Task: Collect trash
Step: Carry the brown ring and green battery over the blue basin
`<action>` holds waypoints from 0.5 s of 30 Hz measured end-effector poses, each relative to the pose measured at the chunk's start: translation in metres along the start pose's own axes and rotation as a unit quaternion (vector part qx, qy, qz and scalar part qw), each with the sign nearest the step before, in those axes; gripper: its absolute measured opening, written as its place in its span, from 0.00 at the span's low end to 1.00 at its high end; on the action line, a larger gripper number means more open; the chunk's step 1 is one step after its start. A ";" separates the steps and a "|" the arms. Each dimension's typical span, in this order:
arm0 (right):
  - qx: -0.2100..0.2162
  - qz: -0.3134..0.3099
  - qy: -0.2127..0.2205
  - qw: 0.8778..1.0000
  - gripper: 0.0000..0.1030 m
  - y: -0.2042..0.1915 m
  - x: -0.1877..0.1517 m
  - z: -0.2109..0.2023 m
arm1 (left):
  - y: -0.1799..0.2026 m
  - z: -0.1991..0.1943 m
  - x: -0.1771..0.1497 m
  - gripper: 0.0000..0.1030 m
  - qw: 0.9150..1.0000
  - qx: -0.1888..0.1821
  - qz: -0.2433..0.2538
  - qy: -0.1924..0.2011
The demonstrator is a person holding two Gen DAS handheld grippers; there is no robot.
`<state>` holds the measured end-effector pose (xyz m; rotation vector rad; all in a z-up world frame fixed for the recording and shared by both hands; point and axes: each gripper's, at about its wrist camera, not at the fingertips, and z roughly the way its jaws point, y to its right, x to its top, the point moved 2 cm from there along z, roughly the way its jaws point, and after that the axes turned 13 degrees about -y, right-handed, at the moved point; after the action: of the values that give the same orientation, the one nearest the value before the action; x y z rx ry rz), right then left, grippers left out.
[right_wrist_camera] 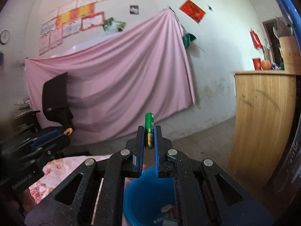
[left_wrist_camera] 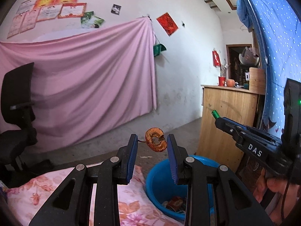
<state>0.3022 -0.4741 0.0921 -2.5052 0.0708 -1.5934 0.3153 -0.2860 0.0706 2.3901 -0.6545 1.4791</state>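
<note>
Big stuff first: pink sheet (left_wrist_camera: 84, 79) hangs on the far wall, black office chair (left_wrist_camera: 17, 113) far left, wooden cabinet (left_wrist_camera: 227, 120) on the right. Near edge shows a bed with a flowered cover (left_wrist_camera: 62, 184).

Blue bucket (left_wrist_camera: 160, 184) sits on the floor just right of the bed, below both tongs. Already holds some wrappers and scraps (left_wrist_camera: 175, 203), so it's the trash bin here.

Left tongs (left_wrist_camera: 152, 141): jaws stand fairly wide, with a dried-out brown fruit core (left_wrist_camera: 155, 139) between the tips. It touches the right pad; a thin stem sticks toward the left pad. Can't tell whether it's really pinched or just hanging off that one pad. It sits above the far rim of the bucket.

Right tongs (right_wrist_camera: 149, 135): narrow, clamped on a green and gold battery (right_wrist_camera: 149, 130), upright, top end poking above the tips. Bucket (right_wrist_camera: 148, 194) is right underneath in the right wrist view.

Step in hand, my read: drop phase, both pieces carried over the bin. Next move calls for spreading the right tongs so the battery falls straight in. Core looks closer to the rim, so pull the left tongs nearer over the bucket's middle before letting go.
</note>
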 end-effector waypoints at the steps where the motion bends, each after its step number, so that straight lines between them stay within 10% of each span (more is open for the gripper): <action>1: -0.003 0.003 -0.007 1.000 0.37 0.003 -0.004 0.001 | 0.000 0.005 -0.001 0.26 1.000 -0.005 0.000 -0.005; 15: -0.021 0.033 -0.174 0.984 0.37 0.045 -0.038 0.050 | 0.015 0.079 -0.018 0.26 0.985 -0.075 -0.010 -0.153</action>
<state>0.3335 -0.5070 0.0296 -2.7406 0.1409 -1.1189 0.3630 -0.3292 0.0183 2.5166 -0.7762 1.0218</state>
